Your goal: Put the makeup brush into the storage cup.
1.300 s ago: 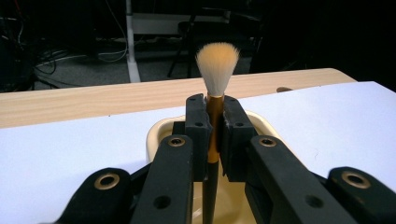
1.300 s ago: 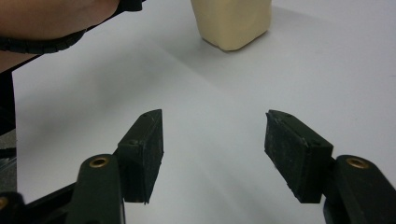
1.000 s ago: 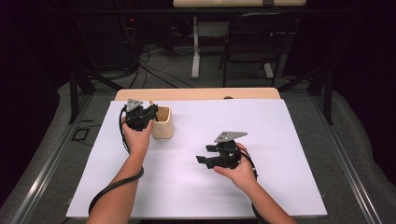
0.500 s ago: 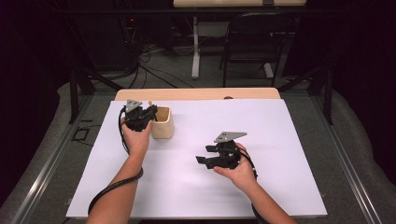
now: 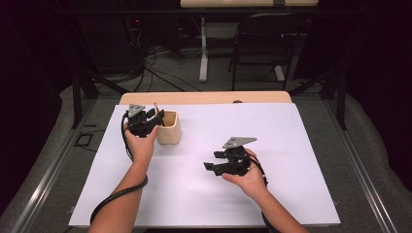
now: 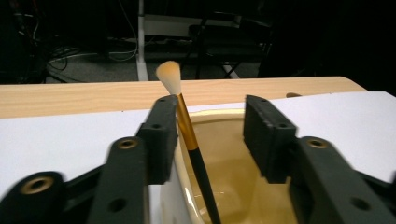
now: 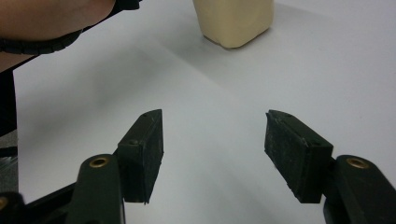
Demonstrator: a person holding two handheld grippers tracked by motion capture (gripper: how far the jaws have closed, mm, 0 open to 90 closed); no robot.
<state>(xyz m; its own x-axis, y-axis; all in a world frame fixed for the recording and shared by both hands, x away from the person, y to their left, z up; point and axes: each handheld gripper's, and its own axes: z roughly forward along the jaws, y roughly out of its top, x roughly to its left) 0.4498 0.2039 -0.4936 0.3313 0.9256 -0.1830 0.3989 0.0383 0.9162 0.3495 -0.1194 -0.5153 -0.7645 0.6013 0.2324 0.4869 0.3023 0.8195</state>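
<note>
A cream cup (image 5: 170, 129) stands on the white sheet at the back left. A makeup brush (image 6: 187, 128) with a black and gold handle and pale bristles stands in the cup (image 6: 219, 116), leaning on its near rim. My left gripper (image 5: 156, 117) is at the cup's left rim and open. In the left gripper view the brush handle rests against the left pad (image 6: 163, 135) while the other pad stands well clear; the gripper (image 6: 210, 128) straddles the cup's opening. My right gripper (image 5: 214, 161) hovers open over the sheet's middle, pointing left, nothing between its jaws (image 7: 215, 149). The cup (image 7: 233, 21) sits ahead of it.
The white sheet (image 5: 291, 145) covers a wooden table (image 5: 209, 97) whose far edge shows bare. The left forearm (image 7: 46, 18) and its cable cross the top left of the right gripper view. A chair (image 5: 257, 43) and cables stand on the floor beyond the table.
</note>
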